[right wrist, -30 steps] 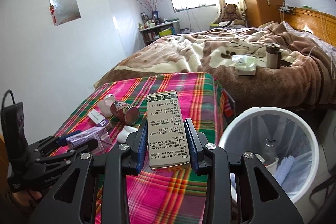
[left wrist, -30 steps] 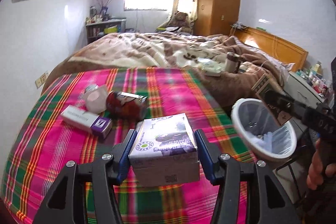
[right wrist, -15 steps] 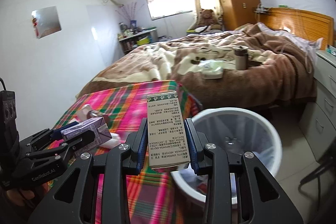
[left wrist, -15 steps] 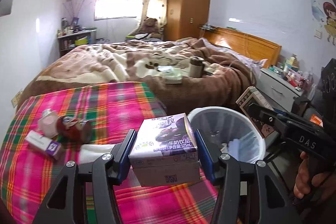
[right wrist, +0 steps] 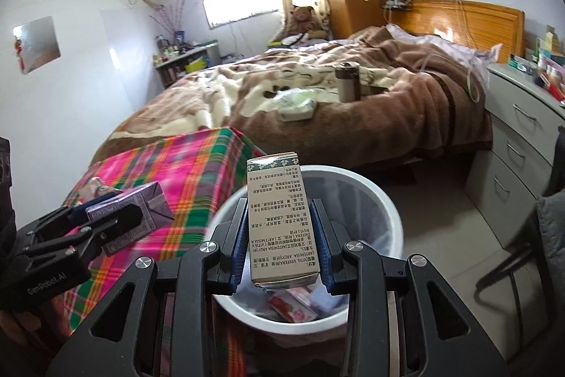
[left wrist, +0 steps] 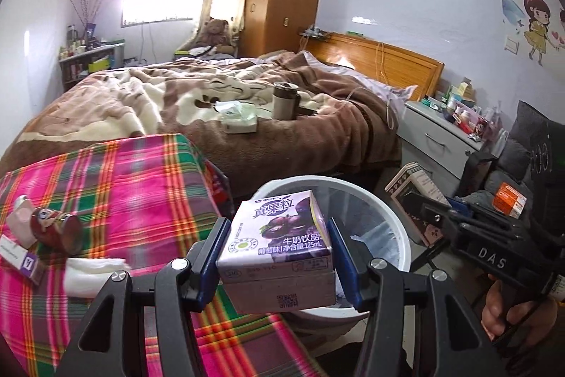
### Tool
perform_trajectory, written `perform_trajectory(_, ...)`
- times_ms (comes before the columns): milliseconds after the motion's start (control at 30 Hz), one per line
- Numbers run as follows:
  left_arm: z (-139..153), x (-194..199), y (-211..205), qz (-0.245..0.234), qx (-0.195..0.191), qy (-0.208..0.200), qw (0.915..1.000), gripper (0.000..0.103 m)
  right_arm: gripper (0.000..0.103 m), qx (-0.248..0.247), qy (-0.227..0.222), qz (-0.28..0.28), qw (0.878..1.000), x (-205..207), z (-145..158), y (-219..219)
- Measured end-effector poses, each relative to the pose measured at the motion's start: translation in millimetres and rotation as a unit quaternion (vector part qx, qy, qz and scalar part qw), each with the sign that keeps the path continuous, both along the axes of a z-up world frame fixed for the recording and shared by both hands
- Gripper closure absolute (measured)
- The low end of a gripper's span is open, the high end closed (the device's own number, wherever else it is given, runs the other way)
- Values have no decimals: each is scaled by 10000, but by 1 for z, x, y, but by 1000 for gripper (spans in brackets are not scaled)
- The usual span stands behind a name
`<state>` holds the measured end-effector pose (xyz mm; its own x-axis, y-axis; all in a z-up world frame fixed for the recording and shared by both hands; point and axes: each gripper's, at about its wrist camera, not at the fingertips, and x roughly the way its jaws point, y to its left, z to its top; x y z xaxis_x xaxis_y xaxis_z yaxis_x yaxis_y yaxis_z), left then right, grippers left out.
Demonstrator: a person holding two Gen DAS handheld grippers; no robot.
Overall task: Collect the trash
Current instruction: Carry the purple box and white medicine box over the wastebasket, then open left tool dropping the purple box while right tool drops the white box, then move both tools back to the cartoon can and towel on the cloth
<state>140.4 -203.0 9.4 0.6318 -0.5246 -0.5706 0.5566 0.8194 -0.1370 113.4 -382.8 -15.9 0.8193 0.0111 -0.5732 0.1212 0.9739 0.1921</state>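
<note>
**Two cartons riding in two claws at the bin's rim**

Both grippers are carrying trash, and each piece is sitting squarely between its own blue pads. The left gripper (left wrist: 275,257) is clamping a purple milk-drink carton (left wrist: 279,246) by its two side faces, jaws drawn in to the carton's width, with the carton's far end projecting over the near rim of the white trash bin (left wrist: 399,235). The right gripper (right wrist: 282,235) is pinching a slim printed box (right wrist: 279,218) across its narrow sides, jaws nearly together, the box standing out along the fingers and hanging above the bin's open mouth (right wrist: 385,211), where other wrappers are already lying.

Judging by their looks, both items are behaving as light cardboard: stiff enough along the edges, but likely to dent or buckle if squeezed hard on the broad faces. The drink carton's coated skin is probably a little slick, so gripping low and flat on the sides, as now, is looking sound. Whether it is holding any liquid cannot be told.

More trash is waiting on the plaid cloth (left wrist: 134,186): a red can (left wrist: 53,228), a small purple-ended box (left wrist: 17,255) and a white tissue wad (left wrist: 91,274), all well apart from either claw.
</note>
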Motion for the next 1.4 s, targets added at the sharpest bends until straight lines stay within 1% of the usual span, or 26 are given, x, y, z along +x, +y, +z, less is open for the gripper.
perform_trajectory(367,-9,5,-30,-199,101,38,9997,47,68,-87,392,-304,9987,8,-16,-22)
perform_trajectory(467,-11,7,-39,-252,144,18,9996,47,68,-216,464,-342,9981,10,-19,-24)
perform_trajectory(567,-15,13,-45,-282,128,153,9994,47,68,-185,570,-418,9973,13,-24,-30)
perform_trajectory(633,-17,15,-47,-293,125,134,9994,47,68,-208,576,-439,9972,14,-25,-31)
perform_trajectory(700,-18,16,-49,-255,144,107,9995,45,68,-291,631,-459,9965,16,-26,-31)
perform_trajectory(767,-19,19,-47,-194,112,142,9996,38,68,-328,692,-437,9961,18,-26,-30)
perform_trajectory(900,-18,20,-42,-158,70,140,9998,37,67,-429,738,-412,9955,21,-27,-27)
perform_trajectory(967,-18,19,-40,-157,60,136,9998,37,56,-486,723,-430,9953,20,-27,-26)
perform_trajectory(1000,-17,18,-39,-153,46,132,9998,37,45,-492,703,-439,9953,20,-26,-25)
perform_trajectory(1033,-17,17,-36,-127,36,139,9998,37,43,-471,667,-430,9957,19,-25,-25)
perform_trajectory(1200,-11,15,-23,-34,-23,88,10000,37,43,-399,581,-420,9966,17,-21,-22)
perform_trajectory(1400,0,11,4,171,-139,45,9997,37,43,-365,434,-329,9979,15,-14,-7)
